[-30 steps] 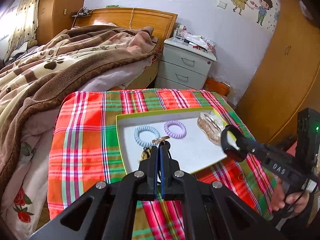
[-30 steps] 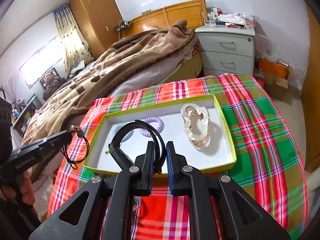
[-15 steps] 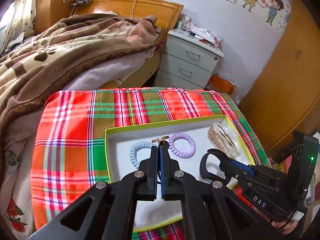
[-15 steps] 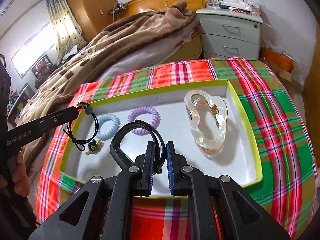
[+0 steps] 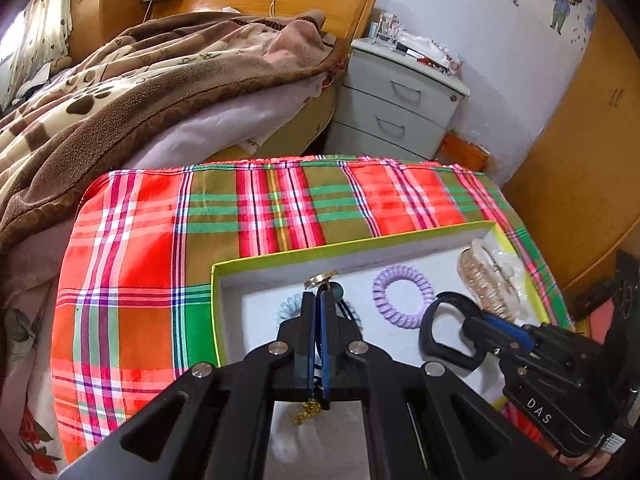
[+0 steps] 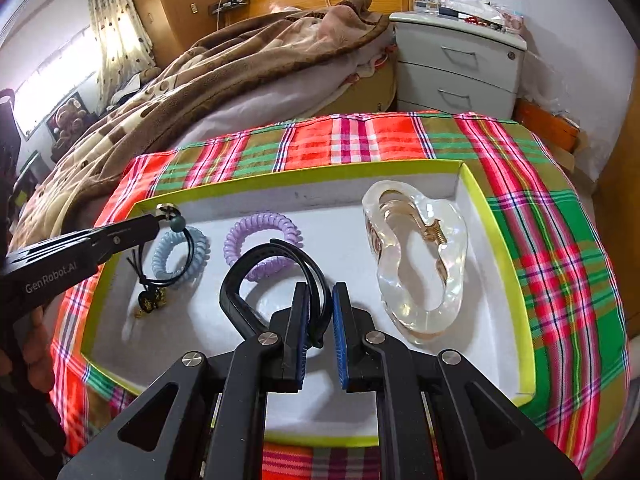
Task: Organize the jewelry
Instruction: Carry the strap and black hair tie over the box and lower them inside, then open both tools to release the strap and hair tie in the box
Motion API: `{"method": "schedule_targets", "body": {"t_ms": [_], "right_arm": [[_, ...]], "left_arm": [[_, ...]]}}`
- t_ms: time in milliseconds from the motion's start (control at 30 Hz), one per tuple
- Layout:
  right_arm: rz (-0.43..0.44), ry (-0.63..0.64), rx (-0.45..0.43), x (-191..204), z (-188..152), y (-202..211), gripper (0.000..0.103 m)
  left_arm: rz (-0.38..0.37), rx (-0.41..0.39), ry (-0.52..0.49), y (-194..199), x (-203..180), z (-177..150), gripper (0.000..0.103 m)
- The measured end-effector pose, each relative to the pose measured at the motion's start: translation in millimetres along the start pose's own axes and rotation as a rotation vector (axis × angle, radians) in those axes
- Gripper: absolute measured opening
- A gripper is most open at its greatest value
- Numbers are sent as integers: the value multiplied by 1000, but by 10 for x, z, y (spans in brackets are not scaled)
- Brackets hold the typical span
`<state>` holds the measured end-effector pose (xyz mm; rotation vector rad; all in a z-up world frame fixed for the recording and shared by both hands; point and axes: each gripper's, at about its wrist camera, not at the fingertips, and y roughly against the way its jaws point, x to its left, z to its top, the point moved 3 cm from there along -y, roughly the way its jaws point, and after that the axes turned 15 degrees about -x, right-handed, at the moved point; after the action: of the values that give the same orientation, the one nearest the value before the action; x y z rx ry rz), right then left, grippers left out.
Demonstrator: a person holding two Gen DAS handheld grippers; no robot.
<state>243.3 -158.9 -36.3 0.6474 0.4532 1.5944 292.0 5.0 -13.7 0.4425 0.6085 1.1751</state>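
Nearest to me, my right claw (image 6: 318, 314) is clamped on a black band (image 6: 256, 276), whose loop curls out to the left of the fingers and hangs just above the white floor of the tray (image 6: 476, 196). My left claw (image 5: 318, 300) is pinched fully shut on a thin black hair tie (image 6: 176, 256) with a gold charm (image 6: 150, 300); the cord droops from the tips, and the charm looks to be at or just above the tray floor near its left wall. I judge this as the placing step: both pieces are carried over the tray and not yet set down. Next I need to lower each claw and release on bare floor, clear of the blue coil tie (image 6: 180, 258), the purple coil tie (image 6: 262, 246) and, further right, the clear hair clip (image 6: 416, 256). Beyond lies the plaid cloth (image 6: 360, 140) covering the surface.
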Motion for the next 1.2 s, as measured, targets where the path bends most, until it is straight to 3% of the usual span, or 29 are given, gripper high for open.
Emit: {"method": "schedule_targets", "body": {"t_ms": [667,833,900,967,1200], "right_arm": [[-35,42,-19,45,19,-39,12],[-36,46,-24,62,20,-31,13],[-36,46,-29,70,23,-21,14],[-38,43,-33,67,32,-15,14],[-32,43,-41,86,36,31,19]], "left_arm": [[49,32,-21,-138,42,-100,4],[50,37,-29,-155,28,-107,12],[54,37,-36,-154,20,-104,23],[52,37,-36,-155,15,-102,26],[61,39,-33,-142,9,-101,33]]}}
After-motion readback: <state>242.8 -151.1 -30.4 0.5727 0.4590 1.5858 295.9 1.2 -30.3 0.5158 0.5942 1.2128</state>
